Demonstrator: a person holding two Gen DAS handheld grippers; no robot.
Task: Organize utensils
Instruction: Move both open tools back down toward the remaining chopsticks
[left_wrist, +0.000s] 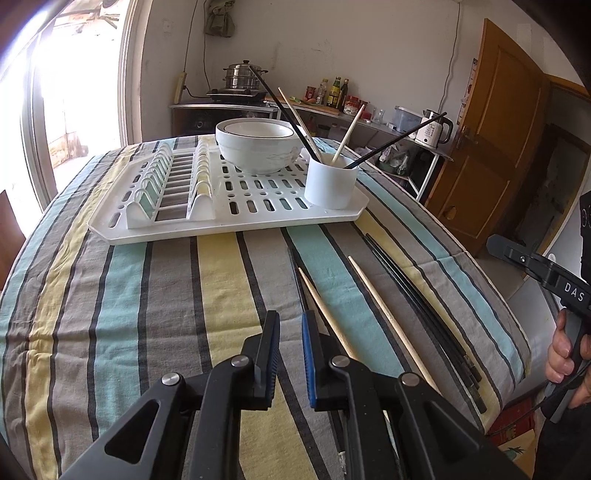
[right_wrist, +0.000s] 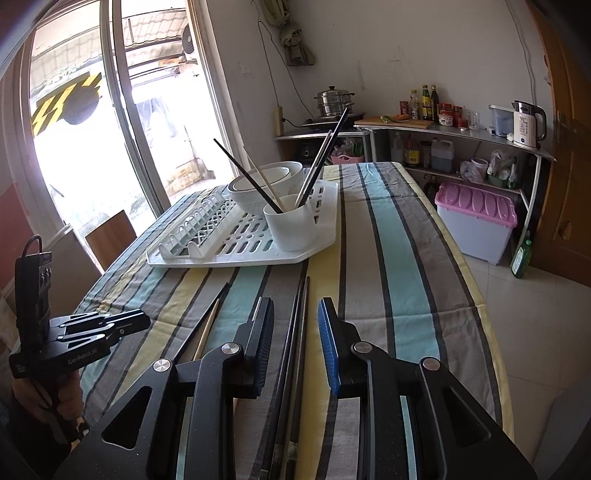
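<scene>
left gripper (left_wrist: 287, 325) hangs low over the striped tablecloth (left_wrist: 147, 295), jaws parted by a narrow gap, nothing between them, blue pads bare. right gripper (right_wrist: 295, 314) is spread wider and straddles the dark chopsticks (right_wrist: 299, 332) lying on the cloth, pads on either side, and contact with them cannot be made out from here.

count on the cloth, from the left wrist view: two pale wooden chopsticks (left_wrist: 388, 317), one of them partly under the left gripper's right finger, a bundle of black ones at the right edge, at least two, exact number unclear, plus one thin black stick beside the nearer wooden one.

on the white dish rack (left_wrist: 258, 218), the white utensil cup (left_wrist: 330, 181) stands at the near right corner. in it: two black chopsticks and two wooden ones, four leaning out in different directions. behind it two white bowls (left_wrist: 258, 147), one nested inside the other.

writing: "das" reads on the body of the right gripper in the left wrist view; "genrobot.ai" reads on the side of the left gripper in the right wrist view. the white electric kettle (right_wrist: 526, 125) on the back counter has print too small to read.
</scene>
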